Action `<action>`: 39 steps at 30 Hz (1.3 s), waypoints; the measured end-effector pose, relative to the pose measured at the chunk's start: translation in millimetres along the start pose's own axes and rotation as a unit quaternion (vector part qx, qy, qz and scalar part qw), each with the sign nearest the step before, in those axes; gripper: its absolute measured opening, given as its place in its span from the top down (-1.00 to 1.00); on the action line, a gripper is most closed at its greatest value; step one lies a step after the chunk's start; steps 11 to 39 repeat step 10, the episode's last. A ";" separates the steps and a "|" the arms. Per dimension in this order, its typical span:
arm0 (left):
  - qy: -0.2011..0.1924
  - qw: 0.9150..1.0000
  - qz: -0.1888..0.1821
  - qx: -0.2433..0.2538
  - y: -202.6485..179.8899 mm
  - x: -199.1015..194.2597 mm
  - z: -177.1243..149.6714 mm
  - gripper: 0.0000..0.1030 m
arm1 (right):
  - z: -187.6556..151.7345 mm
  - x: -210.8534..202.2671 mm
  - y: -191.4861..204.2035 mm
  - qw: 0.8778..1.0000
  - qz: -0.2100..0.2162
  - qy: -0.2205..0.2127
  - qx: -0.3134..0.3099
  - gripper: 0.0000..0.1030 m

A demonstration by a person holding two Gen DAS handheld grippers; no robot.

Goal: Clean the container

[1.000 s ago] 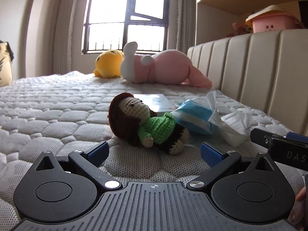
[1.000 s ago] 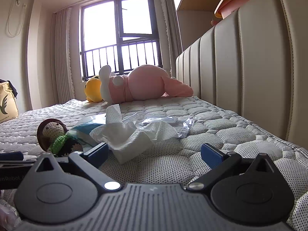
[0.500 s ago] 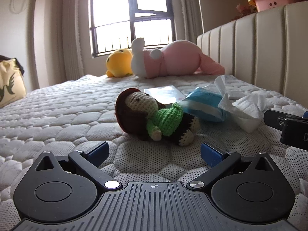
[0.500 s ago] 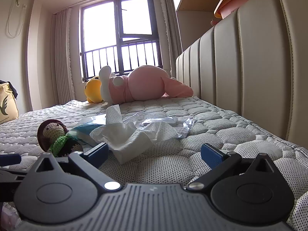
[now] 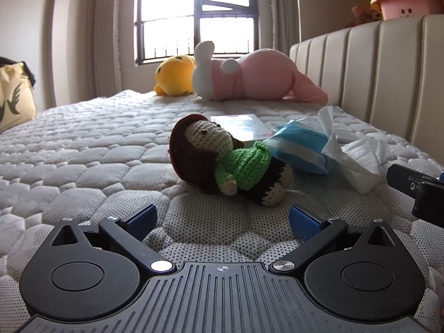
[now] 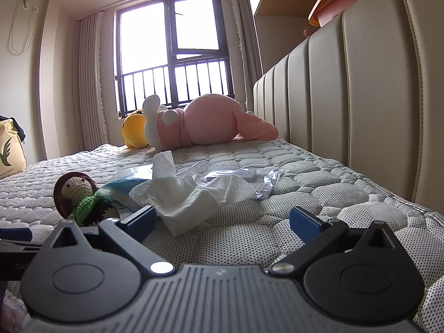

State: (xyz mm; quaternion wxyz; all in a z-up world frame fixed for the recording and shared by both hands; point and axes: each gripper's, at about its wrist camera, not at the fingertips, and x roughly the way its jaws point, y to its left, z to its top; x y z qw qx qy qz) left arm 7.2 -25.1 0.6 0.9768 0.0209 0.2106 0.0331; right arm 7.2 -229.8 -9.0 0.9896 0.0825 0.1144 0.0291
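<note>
Quilted mattress [image 5: 83,149] beneath bright window [image 6: 172,63]

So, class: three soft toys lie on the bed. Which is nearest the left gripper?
The crocheted doll in green; the yellow plush and pink rabbit lie far back by the window.

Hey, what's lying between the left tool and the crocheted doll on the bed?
Nothing: in the left wrist view only bare quilted mattress separates the open left tool from the crocheted doll.

From my feeds, right gripper [image 5: 416,191] cut by the frame edge, tissue pack [image 5: 299,149] partly behind the crocheted doll [image 5: 227,163], clear plastic sheet [image 6: 238,177] contents unreadable, tote bag [image 6: 9,149] cropped.
</note>
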 end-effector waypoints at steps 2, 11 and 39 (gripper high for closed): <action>-0.002 1.000 -0.001 0.001 -0.2 -0.5 0.0 -1.00 | -0.1 0.1 0.1 1.000 0.000 0.000 0.000 -1.00; -0.015 1.000 -0.005 -0.011 4.8 -5.0 -0.8 -1.00 | -0.7 -0.4 0.4 1.000 0.001 -0.001 -0.001 -1.00; -0.015 1.000 -0.005 -0.011 4.8 -5.0 -0.8 -1.00 | -0.7 -0.4 0.4 1.000 0.001 -0.001 -0.001 -1.00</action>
